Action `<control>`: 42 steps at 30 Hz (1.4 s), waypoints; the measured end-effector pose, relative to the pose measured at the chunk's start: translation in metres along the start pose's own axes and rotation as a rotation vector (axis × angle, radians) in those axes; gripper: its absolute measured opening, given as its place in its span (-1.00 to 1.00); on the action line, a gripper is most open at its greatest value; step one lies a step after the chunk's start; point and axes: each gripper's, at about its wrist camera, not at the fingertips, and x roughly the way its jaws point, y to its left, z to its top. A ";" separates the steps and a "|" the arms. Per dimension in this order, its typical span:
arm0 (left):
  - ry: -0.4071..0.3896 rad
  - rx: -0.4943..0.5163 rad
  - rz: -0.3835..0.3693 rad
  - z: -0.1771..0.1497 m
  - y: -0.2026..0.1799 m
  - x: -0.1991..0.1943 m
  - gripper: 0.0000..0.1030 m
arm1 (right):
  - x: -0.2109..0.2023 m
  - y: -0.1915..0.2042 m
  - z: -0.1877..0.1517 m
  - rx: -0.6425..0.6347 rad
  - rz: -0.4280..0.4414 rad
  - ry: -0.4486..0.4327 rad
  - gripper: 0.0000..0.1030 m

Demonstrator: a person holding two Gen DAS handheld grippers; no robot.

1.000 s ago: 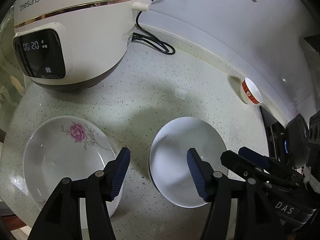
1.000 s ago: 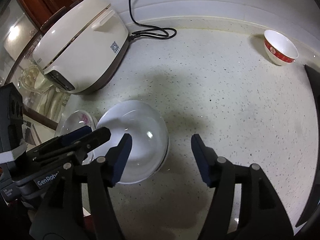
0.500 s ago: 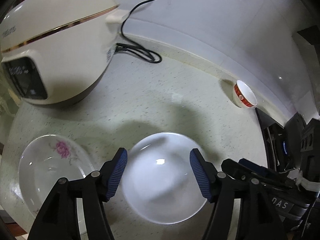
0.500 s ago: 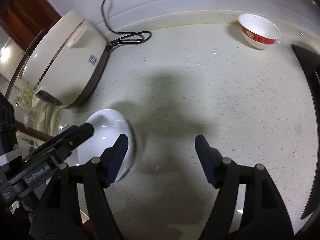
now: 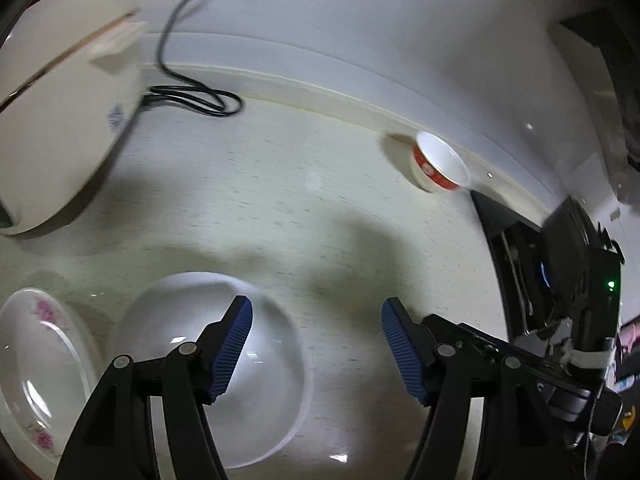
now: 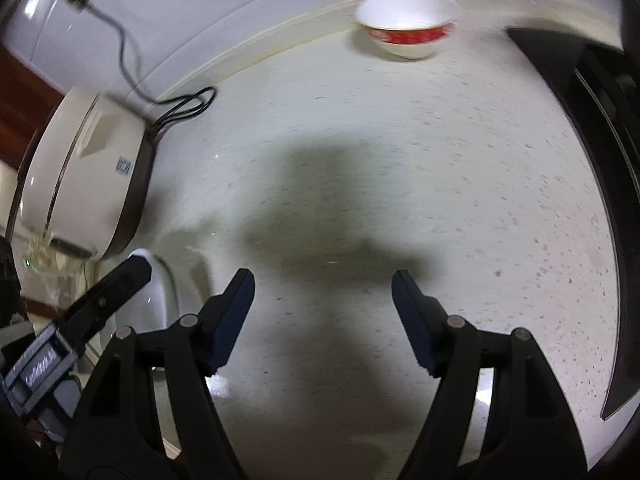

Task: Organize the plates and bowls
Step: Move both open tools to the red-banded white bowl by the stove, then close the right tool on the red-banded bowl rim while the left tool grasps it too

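The left gripper (image 5: 316, 344) hangs above the speckled counter (image 5: 300, 208) with its blue-padded jaws apart and nothing between them; they have just been opening a little. Its left pad sits over the near rim of the plain white plate (image 5: 208, 364), which lies flat on the counter toward seven o'clock of that gripper. Just beside that plate, at nine o'clock, lies the flowered plate (image 5: 36, 364) — the two look close, but I cannot tell whether their rims touch.

The right gripper (image 6: 323, 312) is likewise spread wide over bare counter, holding nothing, and its jaws have also just been opening. From its own camera the white plate shows only as a sliver at eight o'clock, partly behind the left gripper's black frame.

Farther out, the red-banded bowl (image 6: 408, 28) stands upright by the back wall — at twelve o'clock from the right gripper, at one o'clock from the left. The cream rice cooker (image 5: 60, 112) fills the ten o'clock side, its black cord (image 5: 196, 96) coiled on the counter behind it. A dark stove edge (image 6: 592, 160) runs along the three o'clock side.
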 end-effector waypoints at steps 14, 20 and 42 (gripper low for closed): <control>0.027 0.093 0.037 0.022 -0.056 0.019 0.41 | -0.001 -0.064 -0.006 0.187 0.014 0.010 0.44; 0.054 0.064 0.015 0.032 -0.058 0.032 0.41 | 0.000 -0.076 -0.003 0.232 0.026 0.004 0.44; 0.253 -0.070 -0.101 0.139 -0.084 0.134 0.43 | 0.006 -0.084 0.090 0.315 0.034 -0.078 0.44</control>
